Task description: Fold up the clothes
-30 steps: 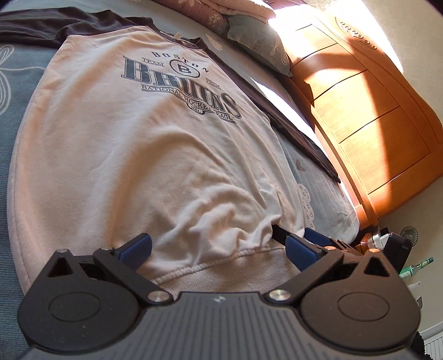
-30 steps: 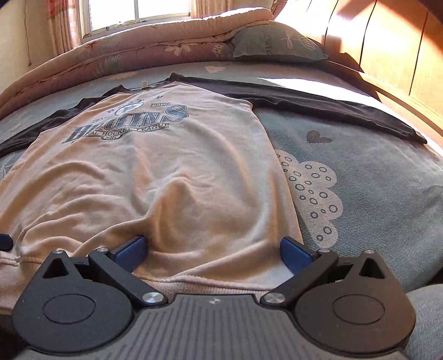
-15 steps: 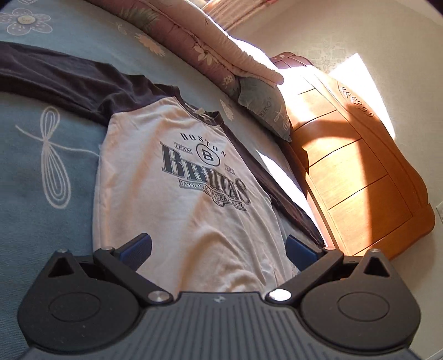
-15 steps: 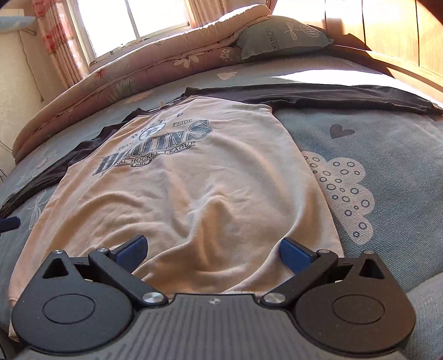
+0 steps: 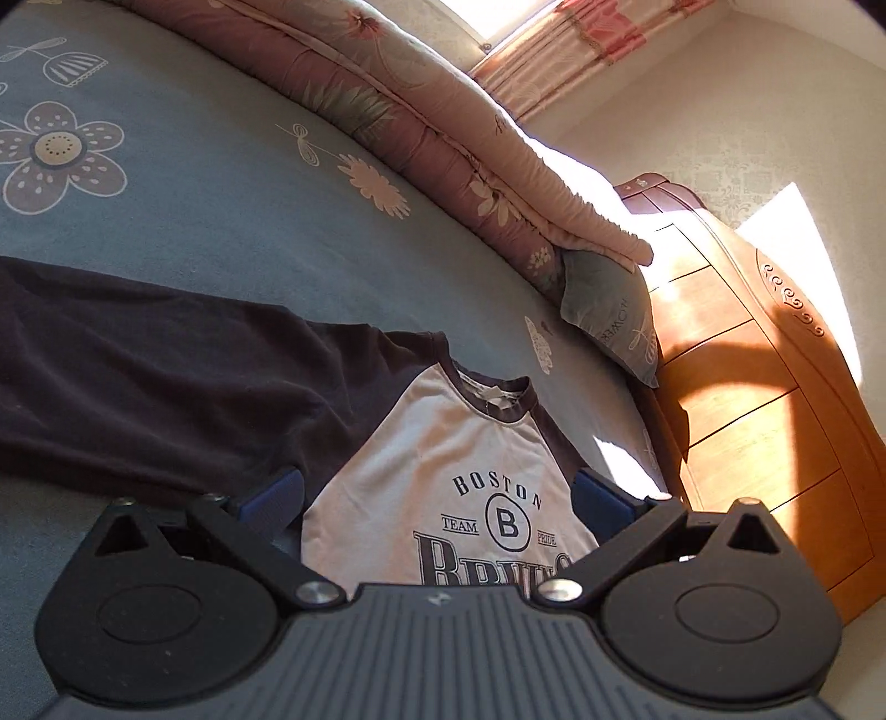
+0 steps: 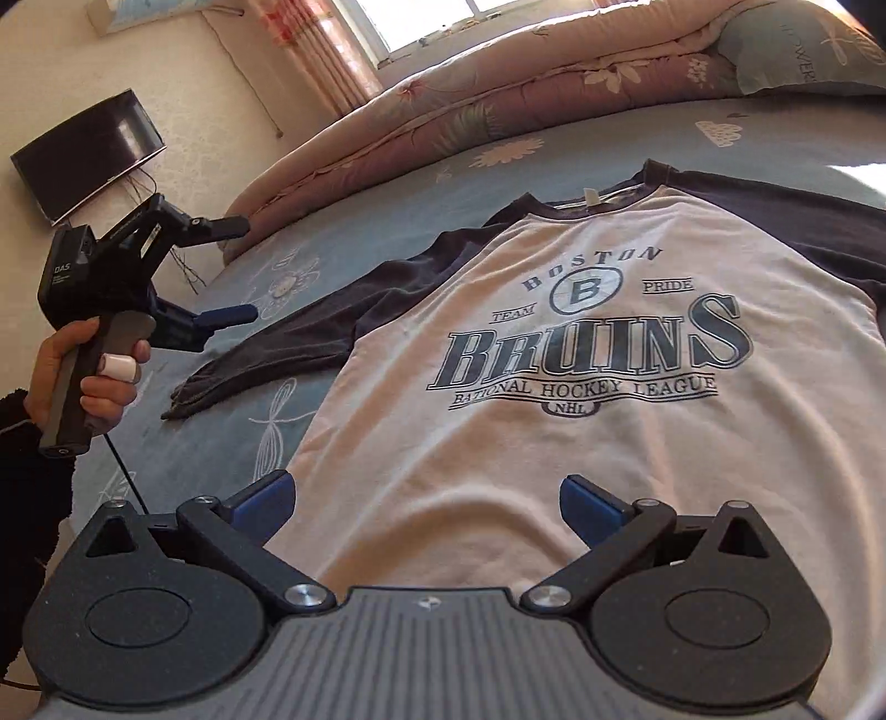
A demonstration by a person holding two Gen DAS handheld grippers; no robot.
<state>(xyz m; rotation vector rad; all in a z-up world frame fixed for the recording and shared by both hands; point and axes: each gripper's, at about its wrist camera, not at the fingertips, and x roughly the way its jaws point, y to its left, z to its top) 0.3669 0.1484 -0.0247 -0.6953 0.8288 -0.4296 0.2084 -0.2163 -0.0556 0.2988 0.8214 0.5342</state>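
Both hand-held grippers, the left [image 6: 243, 268] and the right [image 6: 423, 501], have lifted up off the near hem of the shirt [image 6: 581, 354], open and holding nothing, so it lies flat and unfolded on the bed [image 5: 221, 210].

Strong daylight came from the window [image 6: 426, 22] at the far side, blown out to white. In the left wrist view a hard sun patch glared on the wall [image 5: 797, 277] and the wooden headboard [image 5: 775, 399], with a dark shadow across its panels. The bed [image 5: 183, 210] lay in softer shade. Both views were sharp, with fisheye bending and dark corners.
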